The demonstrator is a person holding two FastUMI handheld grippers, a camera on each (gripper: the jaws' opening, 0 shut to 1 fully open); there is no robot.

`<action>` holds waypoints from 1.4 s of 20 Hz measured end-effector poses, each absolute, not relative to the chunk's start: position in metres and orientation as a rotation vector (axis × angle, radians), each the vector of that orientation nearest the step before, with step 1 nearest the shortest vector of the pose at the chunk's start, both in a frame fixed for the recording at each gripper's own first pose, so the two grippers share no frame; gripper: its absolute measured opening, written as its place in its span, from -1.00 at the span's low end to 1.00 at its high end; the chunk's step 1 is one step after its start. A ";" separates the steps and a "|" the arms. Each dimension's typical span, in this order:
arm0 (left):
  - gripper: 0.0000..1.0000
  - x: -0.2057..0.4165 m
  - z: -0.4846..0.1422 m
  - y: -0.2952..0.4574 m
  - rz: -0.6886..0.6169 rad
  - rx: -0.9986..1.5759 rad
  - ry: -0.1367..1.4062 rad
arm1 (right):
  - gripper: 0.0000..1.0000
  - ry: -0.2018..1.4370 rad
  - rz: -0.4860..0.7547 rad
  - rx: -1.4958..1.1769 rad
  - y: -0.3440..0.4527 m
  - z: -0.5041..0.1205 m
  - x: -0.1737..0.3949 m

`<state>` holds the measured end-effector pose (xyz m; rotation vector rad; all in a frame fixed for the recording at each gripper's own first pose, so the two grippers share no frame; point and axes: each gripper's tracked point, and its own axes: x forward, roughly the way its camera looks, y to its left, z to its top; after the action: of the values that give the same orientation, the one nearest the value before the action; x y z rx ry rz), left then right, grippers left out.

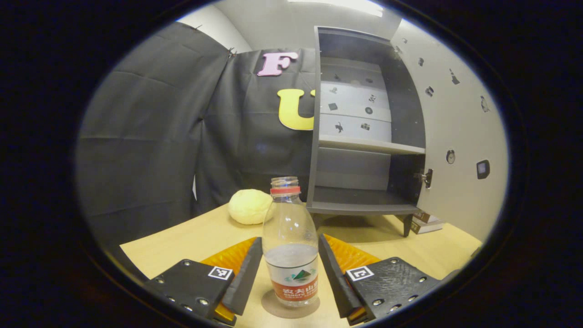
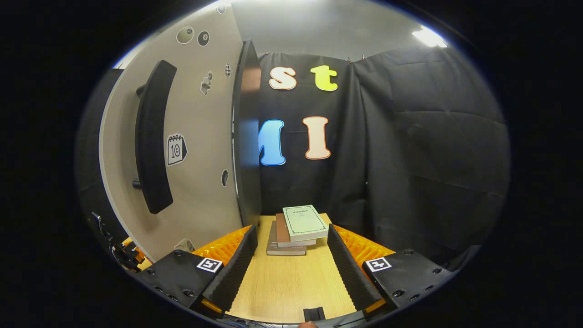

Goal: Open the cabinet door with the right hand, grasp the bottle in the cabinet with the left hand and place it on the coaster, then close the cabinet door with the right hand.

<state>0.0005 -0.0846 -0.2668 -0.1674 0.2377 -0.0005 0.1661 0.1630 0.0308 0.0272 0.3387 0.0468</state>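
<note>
Bottle on coaster, wooden table, open cabinet, black cloth wall

The bottle stands on the coaster on the near table; far right is the open cabinet, books lying beside it.

The bottle is wearing a label with a mountain logo and printed characters too small to make out. On the cabinet door, a calendar sticker is showing the number 10. The top book is carrying illegible cover print.
</note>
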 end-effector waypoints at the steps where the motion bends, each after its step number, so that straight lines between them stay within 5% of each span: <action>1: 0.45 0.000 -0.270 -0.087 -0.001 -0.167 0.239 | 0.96 0.341 0.045 0.017 0.161 0.031 0.166; 12: 0.55 -0.010 -0.275 -0.095 0.023 -0.101 0.273 | 0.98 0.337 0.067 -0.003 0.159 0.033 0.168; 28: 0.49 -0.037 -0.152 -0.091 0.029 -0.061 0.166 | 0.96 0.241 0.113 0.148 0.186 0.046 0.182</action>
<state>-0.0369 -0.0911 -0.1520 -0.0611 0.1665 0.0291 0.1819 0.1859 0.0460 0.1485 0.2414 0.1130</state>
